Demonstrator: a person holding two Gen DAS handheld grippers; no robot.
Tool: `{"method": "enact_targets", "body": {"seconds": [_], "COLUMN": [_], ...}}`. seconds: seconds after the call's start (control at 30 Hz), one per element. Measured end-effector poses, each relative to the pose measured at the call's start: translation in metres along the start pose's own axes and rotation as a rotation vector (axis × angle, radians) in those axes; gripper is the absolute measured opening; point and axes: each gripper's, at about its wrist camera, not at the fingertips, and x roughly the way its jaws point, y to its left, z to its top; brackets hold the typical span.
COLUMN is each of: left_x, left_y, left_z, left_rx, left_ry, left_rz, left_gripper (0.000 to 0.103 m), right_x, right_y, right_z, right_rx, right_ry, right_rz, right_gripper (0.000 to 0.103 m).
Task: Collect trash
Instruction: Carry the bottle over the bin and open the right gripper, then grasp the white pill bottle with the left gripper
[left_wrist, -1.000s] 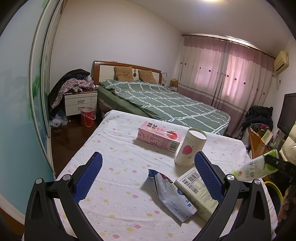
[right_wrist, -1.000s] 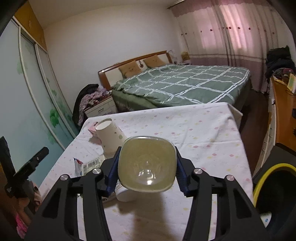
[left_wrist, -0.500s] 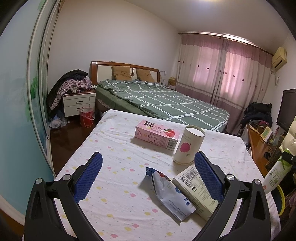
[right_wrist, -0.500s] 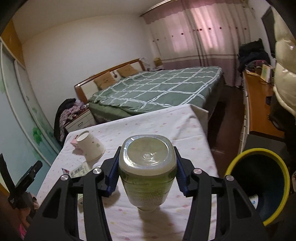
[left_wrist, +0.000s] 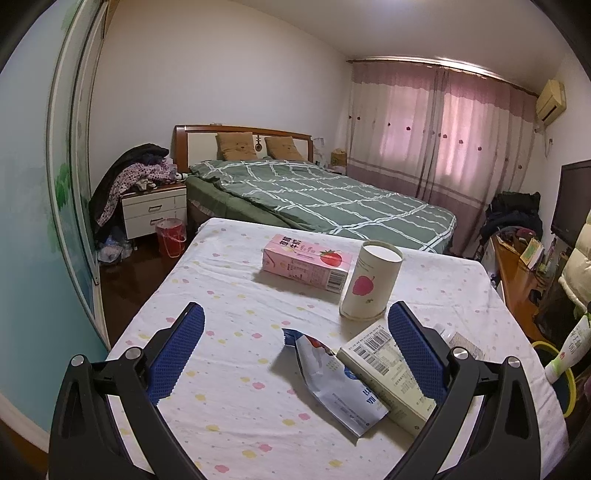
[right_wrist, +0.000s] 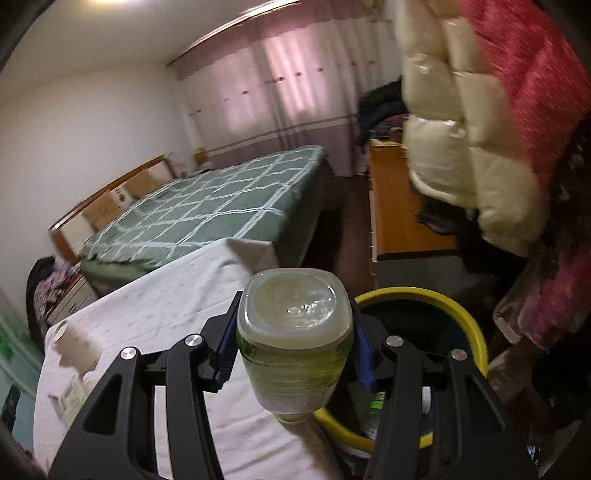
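The right gripper (right_wrist: 293, 341) is clenched on a green plastic bottle (right_wrist: 293, 343), with one blue pad pressed against each side of the body. The bottle's long axis runs along the fingers. Its flat base faces the right wrist camera and its neck end points forward and down, out of sight behind the body. The bottle sits over the table's edge, with the near left part of a yellow-rimmed bin (right_wrist: 424, 299) directly behind and below it. Other trash lies inside the bin. In the left wrist view the same bottle (left_wrist: 569, 349) appears at the far right edge, tilted over the bin's yellow rim (left_wrist: 554, 350).

The left gripper (left_wrist: 293, 354) is released, its blue pads spread wide with nothing between them. It hangs above the table (left_wrist: 229, 295), which is covered by a cloth with small coloured dots.

Items on the table, nearest first:
- A torn foil packet (left_wrist: 336, 384), lying flat.
- A pale carton (left_wrist: 384, 369) with barcodes, just beside the packet, long axis running away and to the left.
- A paper cup (left_wrist: 369, 286), upright, mouth up.
- A pink milk carton (left_wrist: 304, 264), on its side, long axis left to right.

A bed (left_wrist: 325, 199) with a green checked cover stands beyond the table.
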Motion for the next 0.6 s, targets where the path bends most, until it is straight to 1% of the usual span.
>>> {"method": "enact_targets", "body": {"seconds": [0.13,0.3,0.37,0.4,0.5,0.6], "left_x": [0.002,0.005,0.007,0.008,0.009,0.011], "left_y": [-0.004,-0.006,-0.008,-0.009,-0.011,-0.013], "left_z": [-0.002,-0.002,-0.003,-0.004,-0.005,-0.006], "left_rx": [0.017,0.027,0.035,0.039,0.049,0.057], "left_ry": [0.005,0.018,0.025,0.026,0.028,0.038], "left_rz": [-0.002,-0.008,-0.009,-0.008,-0.008,-0.011], "left_gripper": [0.098,0.098,0.098,0.098,0.098,0.098], "right_x": [0.009,0.029,0.032,0.033,0.029,0.023], "right_y": [-0.016,-0.032,-0.036,-0.035,-0.027,-0.013], "right_z": [-0.001,-0.006,-0.01,-0.012,-0.017,-0.023], "right_rx": [0.023,0.056,0.067,0.071,0.064,0.049], "right_ry": [-0.004,0.021,0.02,0.013,-0.021,-0.056], "right_rz": [-0.09,-0.187,-0.215,-0.22,-0.229,-0.214], "right_gripper": [0.049,0.05,0.059,0.062,0.062,0.062]}}
